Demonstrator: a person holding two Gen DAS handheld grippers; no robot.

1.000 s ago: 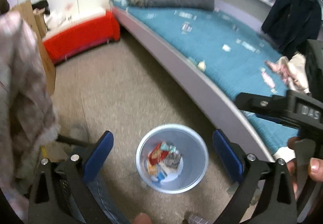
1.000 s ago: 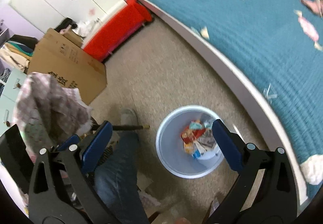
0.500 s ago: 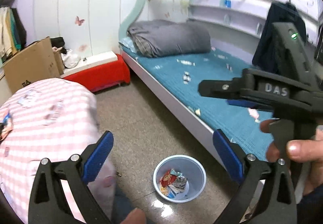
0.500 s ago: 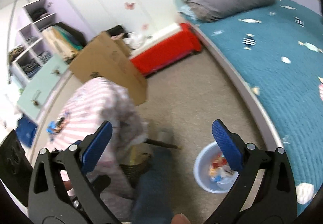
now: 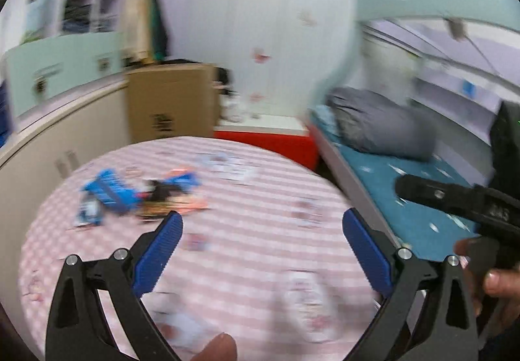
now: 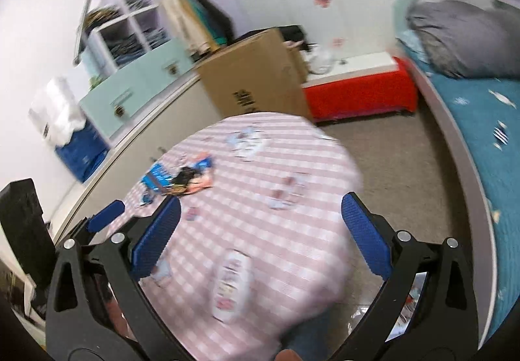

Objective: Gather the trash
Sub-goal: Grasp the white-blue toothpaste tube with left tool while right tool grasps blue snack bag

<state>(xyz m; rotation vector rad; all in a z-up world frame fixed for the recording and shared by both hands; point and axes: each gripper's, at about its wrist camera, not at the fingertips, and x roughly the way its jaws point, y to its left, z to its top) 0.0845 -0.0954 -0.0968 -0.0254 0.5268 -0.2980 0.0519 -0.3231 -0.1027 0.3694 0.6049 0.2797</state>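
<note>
A heap of blue, orange and black wrappers (image 5: 139, 198) lies on the far left part of a round table with a pink checked cloth (image 5: 260, 263). My left gripper (image 5: 262, 221) hovers open over the cloth, right of the heap and nearer to me, holding nothing. In the right wrist view the same wrappers (image 6: 182, 179) lie beyond the left fingertip of my right gripper (image 6: 260, 206), which is open and empty above the table (image 6: 292, 247). A blue finger of the left gripper (image 6: 105, 219) shows at the left. Both views are blurred.
Behind the table stands a cardboard box (image 6: 256, 84), with a red bench (image 6: 360, 94) beside it. The bed with a teal cover (image 6: 481, 120) and a grey duvet (image 5: 380, 127) runs along the right. Cabinets (image 6: 136, 91) line the left wall. A hand holds the right tool (image 5: 455, 201).
Both cameras have swung up from the bin on the floor to the tabletop. The wrappers on the cloth have come into view. Both grippers have stayed open.
</note>
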